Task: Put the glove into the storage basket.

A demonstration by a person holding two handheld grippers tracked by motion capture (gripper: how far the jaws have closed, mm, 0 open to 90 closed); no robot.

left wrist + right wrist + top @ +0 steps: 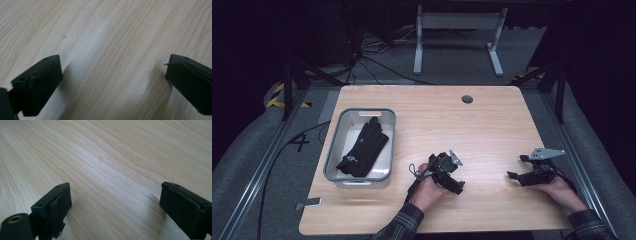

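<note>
Black glove point(362, 148), judged soft, light and limp, lies in the grey bin point(333, 145) well left of the left gripper point(451, 181), jaws wide and empty like the right gripper point(518, 167); pinch bunched fabric mid-palm.

The table point(492, 125) is pale, matt wood-grain board, the bin point(343, 122) smooth grey plastic holding a soft black cloth glove point(364, 147), and both the left gripper point(113, 75) and right gripper point(115, 202) have matt black jaws faced with slightly frayed rubbery pads
</note>
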